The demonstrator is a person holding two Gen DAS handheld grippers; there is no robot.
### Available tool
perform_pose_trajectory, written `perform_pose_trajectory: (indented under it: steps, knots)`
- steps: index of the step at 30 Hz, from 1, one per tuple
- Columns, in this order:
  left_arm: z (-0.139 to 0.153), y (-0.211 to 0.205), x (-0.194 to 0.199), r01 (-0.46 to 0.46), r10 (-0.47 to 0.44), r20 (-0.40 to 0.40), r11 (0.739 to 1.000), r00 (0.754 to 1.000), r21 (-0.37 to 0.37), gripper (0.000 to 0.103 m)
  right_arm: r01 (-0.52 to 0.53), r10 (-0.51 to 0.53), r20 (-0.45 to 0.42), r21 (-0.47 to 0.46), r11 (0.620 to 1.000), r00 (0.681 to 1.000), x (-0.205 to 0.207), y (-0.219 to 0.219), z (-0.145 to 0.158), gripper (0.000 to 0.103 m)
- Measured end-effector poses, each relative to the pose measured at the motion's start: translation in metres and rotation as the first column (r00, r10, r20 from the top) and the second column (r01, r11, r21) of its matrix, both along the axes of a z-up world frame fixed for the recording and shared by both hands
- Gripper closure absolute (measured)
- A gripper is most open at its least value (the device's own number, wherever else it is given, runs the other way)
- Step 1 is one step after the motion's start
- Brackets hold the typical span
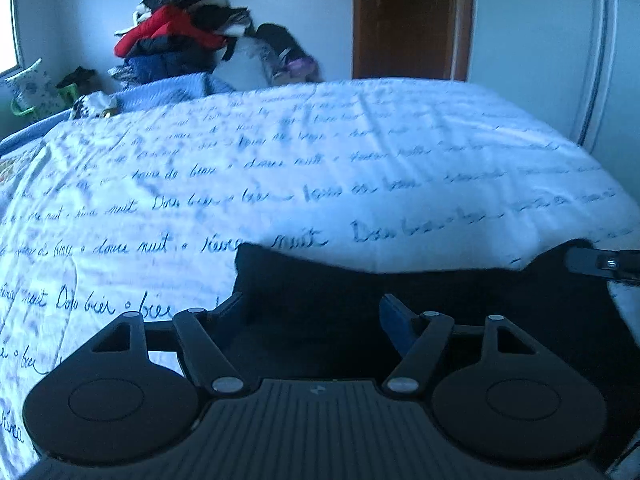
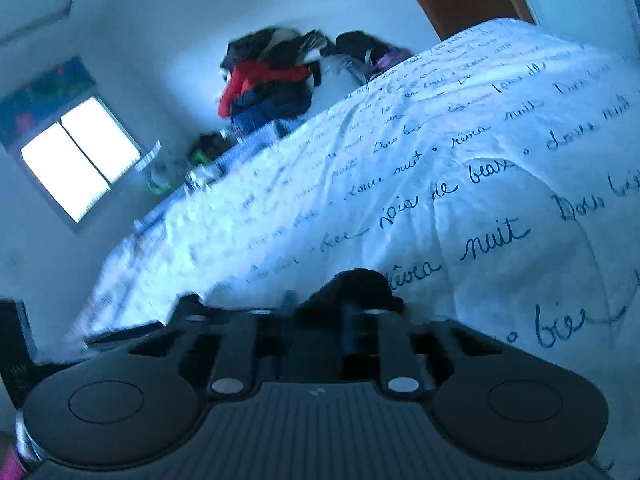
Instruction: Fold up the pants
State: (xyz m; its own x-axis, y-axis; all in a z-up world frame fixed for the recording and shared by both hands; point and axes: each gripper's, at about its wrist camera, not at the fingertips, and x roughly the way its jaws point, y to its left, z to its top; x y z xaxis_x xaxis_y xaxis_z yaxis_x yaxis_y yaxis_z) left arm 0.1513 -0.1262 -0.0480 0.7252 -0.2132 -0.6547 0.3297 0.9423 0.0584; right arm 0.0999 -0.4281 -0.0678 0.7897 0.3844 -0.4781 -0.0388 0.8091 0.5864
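Note:
Black pants (image 1: 360, 304) lie on the white bedsheet (image 1: 280, 184) with blue handwriting, near the bed's front edge. In the left wrist view my left gripper (image 1: 310, 308) is open, its fingers spread wide over the black cloth. The tip of my right gripper (image 1: 600, 265) shows at the far right, at the pants' edge. In the right wrist view my right gripper (image 2: 320, 312) is shut on a bunch of the black pants (image 2: 352, 288), with the view tilted over the sheet (image 2: 460, 160).
A pile of clothes (image 1: 176, 36) with a red jacket sits beyond the bed's far side by the wall. A brown door (image 1: 408, 20) and a white wardrobe (image 1: 540, 40) stand at the back right. A bright window (image 2: 80, 156) is on the left.

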Motion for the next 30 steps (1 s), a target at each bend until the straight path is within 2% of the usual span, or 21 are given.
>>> perform_pose_trajectory:
  steps: [1,3,5,9,12,14,17,21,23,25,27,30]
  knots:
    - [-0.003,0.0,0.002,-0.012,0.012,-0.001,1.0,1.0,0.009,0.028,0.001,-0.001,0.001,-0.036,0.999,1.0,-0.002,0.003,0.001,0.093]
    - [-0.008,0.001,0.006,-0.036,0.036,-0.002,0.999,0.999,0.026,0.025,0.029,-0.029,0.007,-0.099,0.995,1.0,-0.009,0.005,0.004,0.094]
    - [-0.011,0.004,0.011,-0.057,0.057,-0.019,0.998,0.998,0.01,0.024,0.052,-0.052,-0.001,-0.126,0.991,0.999,-0.012,0.003,0.003,0.094]
    - [-0.003,0.006,0.003,-0.054,0.054,-0.001,0.998,0.999,-0.01,0.028,0.111,-0.113,-0.022,-0.074,0.991,0.993,-0.021,-0.003,0.002,0.084]
    - [0.005,0.008,-0.014,-0.033,0.034,0.039,0.999,0.999,-0.024,0.028,0.156,-0.154,0.027,-0.084,0.984,0.988,-0.048,-0.003,0.013,0.082]
    - [0.009,0.007,-0.023,-0.013,0.015,0.05,0.999,0.999,-0.037,0.027,0.158,-0.157,0.038,-0.045,0.986,0.987,-0.068,-0.005,0.016,0.082]
    - [0.013,0.003,-0.037,0.024,-0.021,0.062,0.998,0.998,-0.053,0.025,0.112,-0.115,0.039,0.066,0.992,0.993,-0.095,-0.009,0.015,0.082]
    - [0.011,-0.002,-0.047,0.05,-0.047,0.051,0.997,0.998,-0.06,0.025,0.066,-0.068,0.002,0.231,0.971,0.998,-0.117,-0.011,0.001,0.08]
    - [0.008,-0.003,-0.049,0.053,-0.05,0.046,0.997,0.998,-0.053,0.025,0.088,-0.084,-0.025,0.254,0.963,0.996,-0.123,-0.012,-0.005,0.064]
    - [0.007,-0.003,-0.051,0.049,-0.047,0.04,0.998,0.998,-0.049,0.025,0.086,-0.082,-0.027,0.302,0.949,0.996,-0.128,-0.014,-0.011,0.056]
    - [0.006,-0.001,-0.051,0.043,-0.041,0.033,0.998,0.999,-0.054,0.025,0.074,-0.074,-0.013,0.358,0.931,0.997,-0.13,-0.015,-0.015,0.056]
    - [0.005,0.002,-0.051,0.03,-0.028,0.025,0.998,0.999,-0.059,0.025,0.074,-0.069,-0.025,0.335,0.939,0.997,-0.126,-0.013,-0.016,0.056]
